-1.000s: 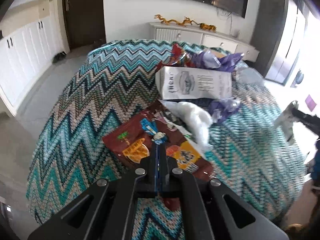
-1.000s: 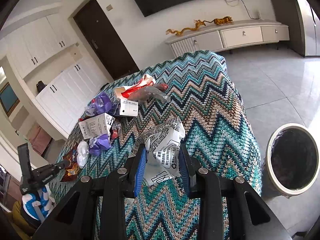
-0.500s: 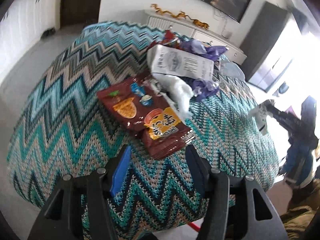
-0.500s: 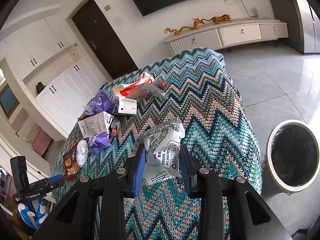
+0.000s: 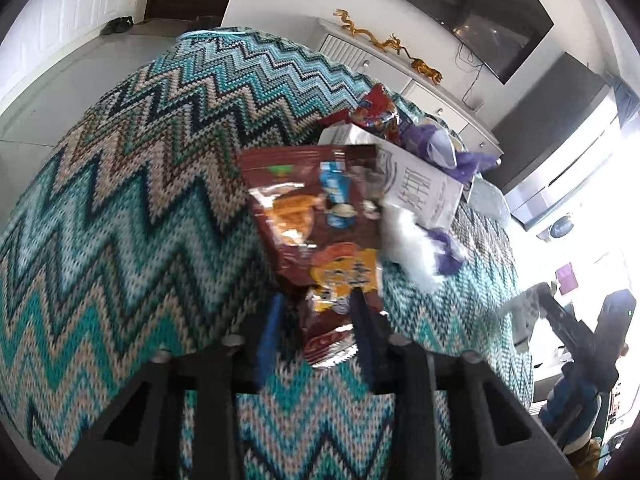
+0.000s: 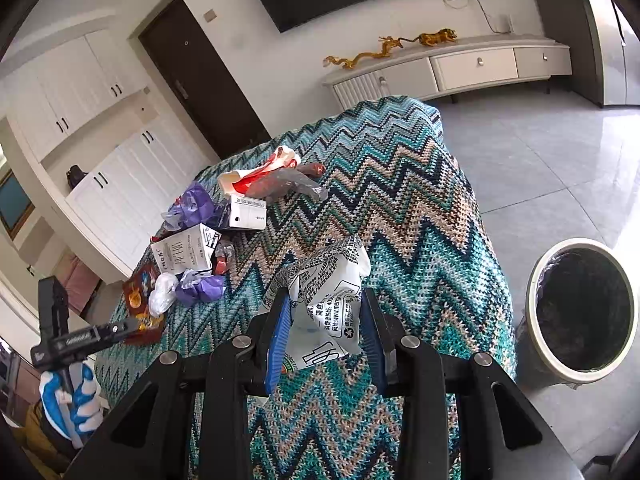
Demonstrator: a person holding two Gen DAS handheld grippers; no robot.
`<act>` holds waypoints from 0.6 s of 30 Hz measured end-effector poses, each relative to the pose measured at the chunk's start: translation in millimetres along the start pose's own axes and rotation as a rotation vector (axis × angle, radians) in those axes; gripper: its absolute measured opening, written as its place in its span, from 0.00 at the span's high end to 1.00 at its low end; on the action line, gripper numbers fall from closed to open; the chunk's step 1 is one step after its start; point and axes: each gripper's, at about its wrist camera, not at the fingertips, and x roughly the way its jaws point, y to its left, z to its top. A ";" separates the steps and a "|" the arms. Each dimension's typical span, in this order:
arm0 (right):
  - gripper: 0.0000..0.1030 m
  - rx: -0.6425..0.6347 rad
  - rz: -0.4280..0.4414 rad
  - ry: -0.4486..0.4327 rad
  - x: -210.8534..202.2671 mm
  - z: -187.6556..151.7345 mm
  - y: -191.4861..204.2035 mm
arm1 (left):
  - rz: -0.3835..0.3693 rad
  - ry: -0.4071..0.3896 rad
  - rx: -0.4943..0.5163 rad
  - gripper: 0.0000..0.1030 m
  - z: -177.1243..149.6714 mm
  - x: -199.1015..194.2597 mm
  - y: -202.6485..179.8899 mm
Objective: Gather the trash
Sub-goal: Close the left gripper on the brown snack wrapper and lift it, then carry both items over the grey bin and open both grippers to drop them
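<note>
A brown snack bag (image 5: 320, 232) lies on the zigzag-patterned cloth (image 5: 120, 220). My left gripper (image 5: 318, 312) is open with the bag's near end between its fingers. My right gripper (image 6: 324, 320) is shut on a white printed milk pouch (image 6: 324, 288) and holds it over the cloth. Beyond the snack bag lie a white carton (image 5: 420, 184), a white plastic wad (image 5: 408, 240), purple wrappers (image 5: 440, 148) and a red wrapper (image 5: 376, 108). The same pile shows in the right wrist view, with the carton (image 6: 184, 252) and the snack bag (image 6: 140, 292).
A round white trash bin (image 6: 580, 308) with a dark liner stands on the tiled floor right of the table. A small white box (image 6: 248, 212) and a red-white bag (image 6: 260, 172) lie farther back. A white sideboard (image 6: 460, 68) lines the far wall.
My left gripper opened, then moved forward so the snack bag's end now lies between its fingers. My right gripper kept hold of the milk pouch and barely moved.
</note>
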 end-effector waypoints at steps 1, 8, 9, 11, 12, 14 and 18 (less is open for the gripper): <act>0.66 -0.001 0.000 0.000 -0.1 0.0 -0.1 | 0.004 0.003 0.003 0.87 2.3 3.0 -0.6; 0.68 -0.024 -0.004 -0.007 -0.6 0.2 2.1 | 0.011 -0.018 -0.011 0.92 7.0 5.4 -0.9; 0.68 -0.027 -0.003 -0.007 -0.7 0.2 3.2 | 0.014 -0.028 -0.015 0.92 7.7 1.9 0.4; 0.69 -0.034 0.004 -0.009 -1.2 -0.5 5.6 | 0.019 -0.042 -0.022 0.92 8.4 -5.9 3.3; 0.69 -0.037 0.007 -0.010 -0.7 -0.1 6.5 | 0.026 -0.057 -0.025 0.92 9.3 -12.1 5.2; 0.69 -0.040 0.014 -0.013 -0.7 -0.2 8.2 | 0.035 -0.082 -0.028 0.93 8.9 -24.0 8.8; 0.70 -0.048 0.027 -0.017 -0.9 0.4 12.6 | 0.049 -0.133 -0.037 0.93 11.2 -46.6 14.2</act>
